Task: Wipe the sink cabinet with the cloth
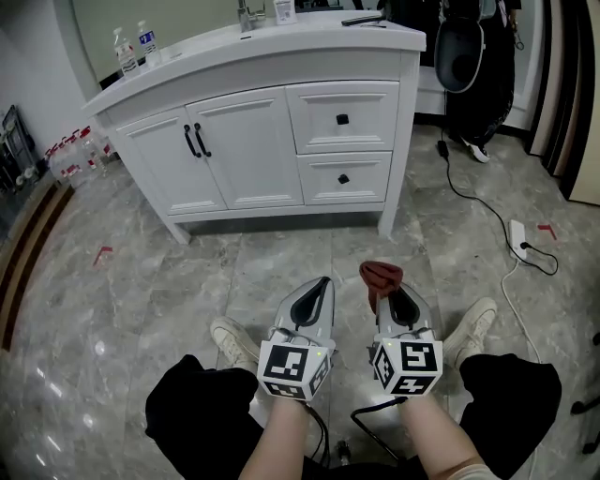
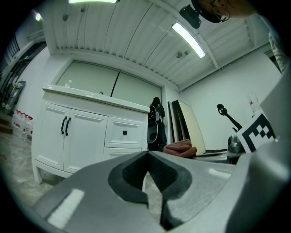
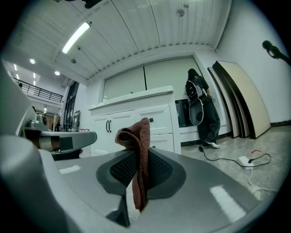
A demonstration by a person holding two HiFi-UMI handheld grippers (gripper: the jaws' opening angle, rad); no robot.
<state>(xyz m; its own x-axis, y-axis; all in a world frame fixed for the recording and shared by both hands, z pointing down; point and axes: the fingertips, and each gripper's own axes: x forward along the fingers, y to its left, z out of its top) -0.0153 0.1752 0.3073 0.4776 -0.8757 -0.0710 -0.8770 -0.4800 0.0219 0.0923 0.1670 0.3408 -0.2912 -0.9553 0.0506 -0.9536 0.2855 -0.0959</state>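
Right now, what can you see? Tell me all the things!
Cabinet: one, white, ahead on the floor.
Bottles: two, clear, on the cabinet top's left end.
Faucet: one, silvery, at the back of the top.
Cloth: one, reddish brown, pinched in the right gripper jaws.
Power strip: one, white, on the floor at right, with a black cable.
Tape marks: two, red, on the floor, one left and one right.
Shoes: two, white, the person's, beside the grippers.
Left gripper: one, grey, jaws together, holding nothing.
Right gripper: one, grey, jaws shut on the cloth.
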